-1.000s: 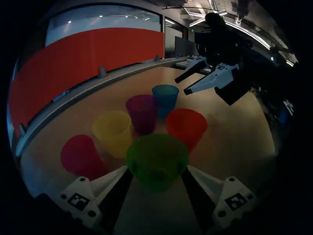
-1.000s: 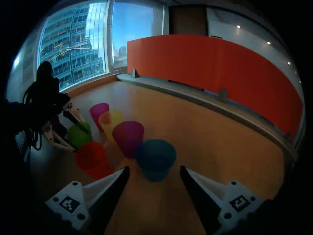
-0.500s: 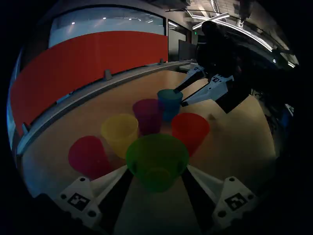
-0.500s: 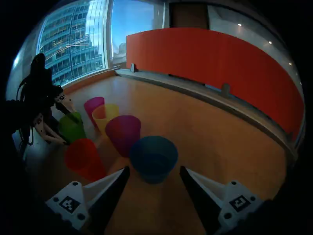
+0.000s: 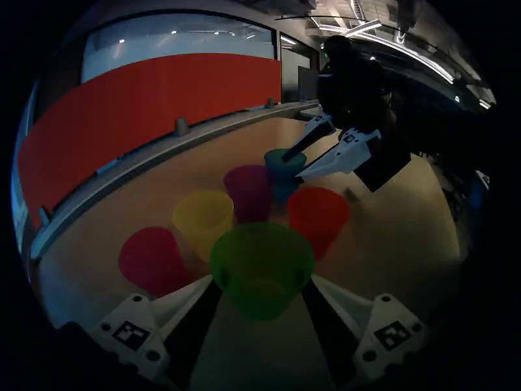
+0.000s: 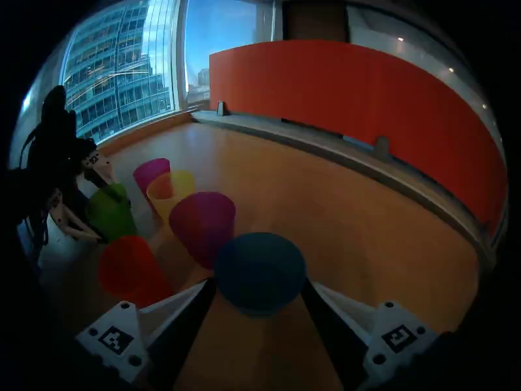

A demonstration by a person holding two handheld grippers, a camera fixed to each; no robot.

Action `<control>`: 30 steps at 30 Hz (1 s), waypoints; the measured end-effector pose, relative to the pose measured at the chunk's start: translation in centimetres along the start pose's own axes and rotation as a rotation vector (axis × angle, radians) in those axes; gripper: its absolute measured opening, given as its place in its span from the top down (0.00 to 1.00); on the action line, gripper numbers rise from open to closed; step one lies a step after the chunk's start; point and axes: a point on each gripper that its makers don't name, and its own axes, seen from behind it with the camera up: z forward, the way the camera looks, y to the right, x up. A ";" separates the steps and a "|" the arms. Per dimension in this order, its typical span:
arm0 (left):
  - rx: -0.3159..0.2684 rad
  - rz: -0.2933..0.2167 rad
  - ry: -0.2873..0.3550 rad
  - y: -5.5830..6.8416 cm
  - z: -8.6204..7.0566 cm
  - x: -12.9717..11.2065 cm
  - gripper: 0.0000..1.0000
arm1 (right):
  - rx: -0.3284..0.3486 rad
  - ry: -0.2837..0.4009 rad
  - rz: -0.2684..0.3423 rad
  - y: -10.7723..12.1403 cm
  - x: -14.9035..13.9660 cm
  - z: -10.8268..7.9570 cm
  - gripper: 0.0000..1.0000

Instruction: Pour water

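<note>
Right gripper view | my right gripper (image 6: 257, 281) has advanced, released jaws now astride blue cup (image 6: 259, 267) on desk (image 6: 365, 228) | left gripper (image 5: 260, 279) around green cup (image 5: 260, 257), grip I cannot tell | grasping probably next

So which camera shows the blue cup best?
The right gripper view: the blue cup sits big and close between that camera's own fingers. The left gripper view shows it small and far off, partly behind the purple cup.

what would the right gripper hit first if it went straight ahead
The blue cup: it sits between the right gripper's open fingertips, so almost any advance meets its wall, though depth is unclear.
</note>
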 end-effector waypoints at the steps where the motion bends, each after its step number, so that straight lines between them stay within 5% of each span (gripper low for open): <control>1: 0.000 0.000 0.000 0.0 0.0 0.0 0.18 | 0.000 0.001 0.001 0.0 0.1 0.1 0.01; 10: 0.006 0.000 0.004 -0.2 -0.3 0.0 0.18 | -0.018 -0.006 0.006 0.3 0.1 0.7 0.09; 30: 0.019 -0.014 0.035 -0.3 -1.1 0.8 0.18 | -0.036 0.020 0.019 0.4 0.1 -0.2 0.11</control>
